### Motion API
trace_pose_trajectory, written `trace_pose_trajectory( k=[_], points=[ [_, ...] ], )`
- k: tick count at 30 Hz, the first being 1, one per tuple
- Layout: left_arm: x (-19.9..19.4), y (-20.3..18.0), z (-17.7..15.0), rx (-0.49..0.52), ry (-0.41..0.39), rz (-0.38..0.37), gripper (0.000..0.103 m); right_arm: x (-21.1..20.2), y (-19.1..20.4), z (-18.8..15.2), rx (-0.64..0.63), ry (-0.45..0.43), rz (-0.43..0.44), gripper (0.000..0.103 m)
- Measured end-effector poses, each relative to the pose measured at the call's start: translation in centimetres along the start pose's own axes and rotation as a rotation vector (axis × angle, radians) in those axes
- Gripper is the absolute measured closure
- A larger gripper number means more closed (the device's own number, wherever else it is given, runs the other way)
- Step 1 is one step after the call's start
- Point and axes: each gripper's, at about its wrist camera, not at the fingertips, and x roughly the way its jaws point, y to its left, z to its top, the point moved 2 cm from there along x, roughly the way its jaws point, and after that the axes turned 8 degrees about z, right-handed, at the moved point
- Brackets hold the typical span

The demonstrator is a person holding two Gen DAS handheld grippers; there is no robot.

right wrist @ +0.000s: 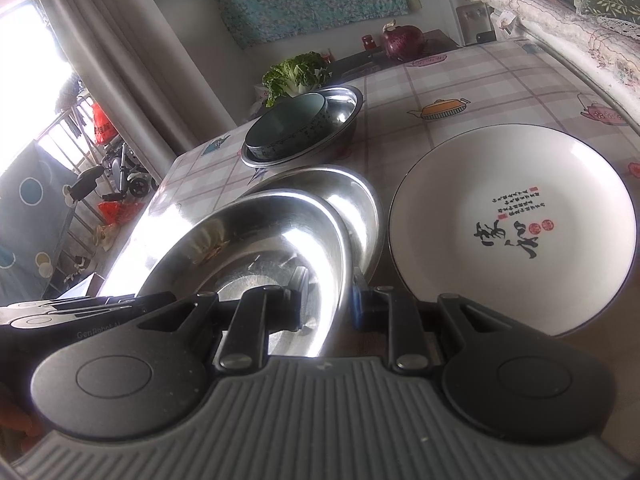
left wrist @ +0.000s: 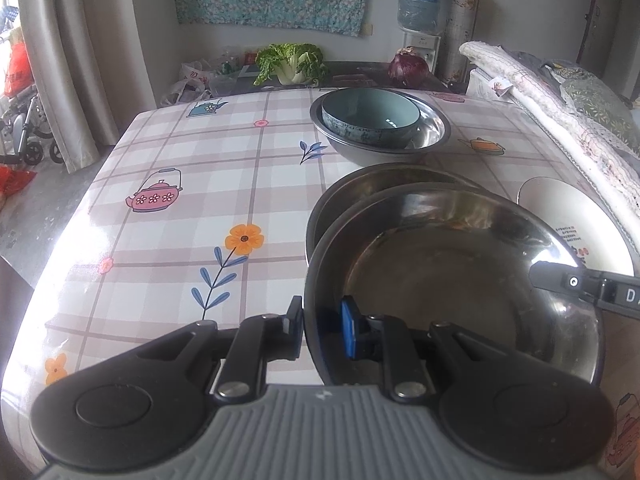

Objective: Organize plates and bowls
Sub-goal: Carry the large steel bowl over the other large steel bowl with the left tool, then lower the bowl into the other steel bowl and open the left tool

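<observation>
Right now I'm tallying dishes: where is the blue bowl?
The blue bowl sits inside a steel basin at the table's far end, beyond the steel plates, in both wrist views.

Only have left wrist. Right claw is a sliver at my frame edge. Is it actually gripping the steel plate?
Observer: Yes. The right claw straddles the rim of the near steel plate, one finger inside, the blue pad outside.
Operator: White plate is mostly hidden for me. Anything on it?
Observer: Nothing. The white plate lies flat, with only printed black calligraphy and red seals.
Operator: Touching the steel ones?
Observer: It looks apart. A narrow gap shows between it and the second steel plate.
</observation>
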Motion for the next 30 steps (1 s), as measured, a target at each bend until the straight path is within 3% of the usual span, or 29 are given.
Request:
trace_pose_trajectory(
  k=[15, 23, 30],
  points=[
    [0.8, 0.1, 0.6, 0.007, -0.002, -0.022, 0.084, 1.4, 0.2, 0.5, -0.01, 0.016, -0.046, 0.081],
    [0.4, 0.0, 1.0, 0.021, -0.039, -0.036, 0.079, 1.7, 0.4, 0.9, -0.025, 0.016, -0.077, 0.071],
    [0.3, 0.5, 0.7, 0.002, -0.039, -0.046, 0.079, 2.0, 0.4, 1.2, -0.033, 0.014, -0.087, 0.069]
  ],
)
